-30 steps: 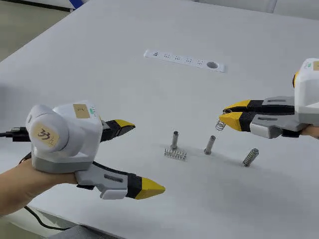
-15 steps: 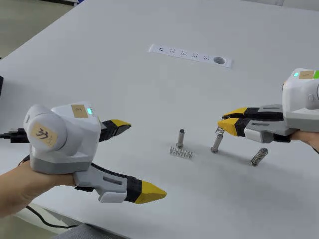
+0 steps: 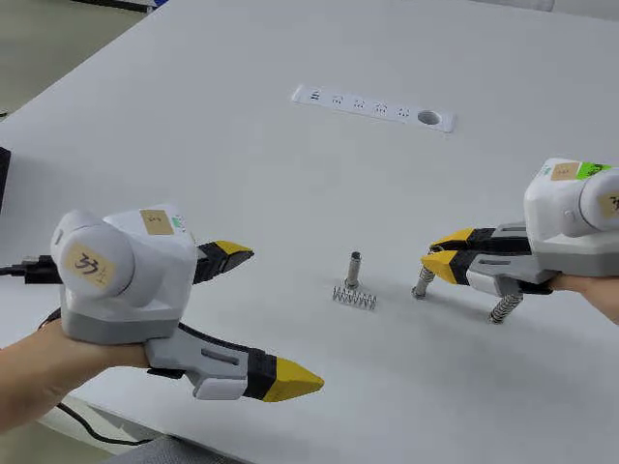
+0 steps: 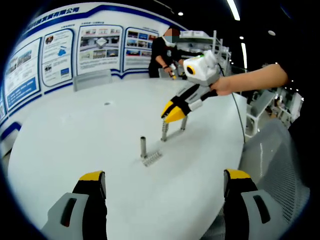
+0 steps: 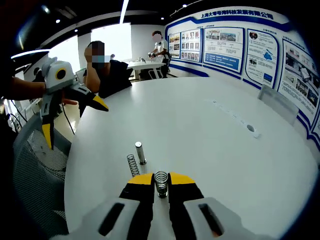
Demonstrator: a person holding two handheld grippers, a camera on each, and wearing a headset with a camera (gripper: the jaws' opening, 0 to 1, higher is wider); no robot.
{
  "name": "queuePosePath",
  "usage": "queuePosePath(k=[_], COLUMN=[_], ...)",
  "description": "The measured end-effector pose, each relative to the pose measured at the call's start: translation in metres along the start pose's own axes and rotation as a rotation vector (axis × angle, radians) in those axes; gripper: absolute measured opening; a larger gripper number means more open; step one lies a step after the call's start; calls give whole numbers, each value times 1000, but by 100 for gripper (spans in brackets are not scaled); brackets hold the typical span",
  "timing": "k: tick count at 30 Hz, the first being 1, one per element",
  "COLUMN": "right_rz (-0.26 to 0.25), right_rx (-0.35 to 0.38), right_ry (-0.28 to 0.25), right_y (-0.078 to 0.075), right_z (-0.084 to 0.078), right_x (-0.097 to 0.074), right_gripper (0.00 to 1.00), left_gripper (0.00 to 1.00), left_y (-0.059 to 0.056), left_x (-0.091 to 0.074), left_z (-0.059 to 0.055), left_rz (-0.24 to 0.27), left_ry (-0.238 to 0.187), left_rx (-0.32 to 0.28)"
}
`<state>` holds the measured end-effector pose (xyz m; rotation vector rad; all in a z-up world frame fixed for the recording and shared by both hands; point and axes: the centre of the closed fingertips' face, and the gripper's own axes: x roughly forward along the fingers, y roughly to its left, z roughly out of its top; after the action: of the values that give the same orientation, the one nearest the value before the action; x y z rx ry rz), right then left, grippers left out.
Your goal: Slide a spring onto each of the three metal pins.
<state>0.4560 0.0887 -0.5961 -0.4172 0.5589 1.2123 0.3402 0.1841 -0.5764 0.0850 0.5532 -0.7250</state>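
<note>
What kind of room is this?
Probably a company showroom or demo lab: blue-framed display boards, a big round white table, and other people working in the background.

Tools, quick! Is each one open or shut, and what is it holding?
Left tool: open, holding nothing.
Right tool: shut on a small coiled metal spring.

Office showroom, wall info boards [image 4: 95, 47], white table [image 3: 193, 155]

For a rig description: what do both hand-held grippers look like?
White-and-grey bodies, black jaws, yellow tips. On the left hand-held gripper: tan sticker marked 33, black cable. On the right hand-held gripper: green label.
</note>
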Motion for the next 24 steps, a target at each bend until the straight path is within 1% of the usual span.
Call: queuePosePath(k=[5,10,17,20,21,24], right_rz=[-8,-19,-28,-29,-31,-37], right_rx=[-5,-21,-15,-14,-6,-7], right_ry=[32,55,85,90,79,87], right_y=[-2,-3,-6,-5,-5,-6], right_z=[-12,-20,-30,-32,-30,-31], right_x=[4,5,7,7,7,7], right_gripper=[11,11,11,12,12,12], left_gripper=[100,100,100,100,100,100], left_y=[-1,-2,1,1,1,1], left_x=[-1,-2,-3,-3,-3,-4], left_z=[-2,-5,-3,-1,-1,-2], left_rz=[3,4,13,13,14,14], left_ry=[2,12,7,0,1,6], left_rx=[-6,-7,-10,-11,-10,-6])
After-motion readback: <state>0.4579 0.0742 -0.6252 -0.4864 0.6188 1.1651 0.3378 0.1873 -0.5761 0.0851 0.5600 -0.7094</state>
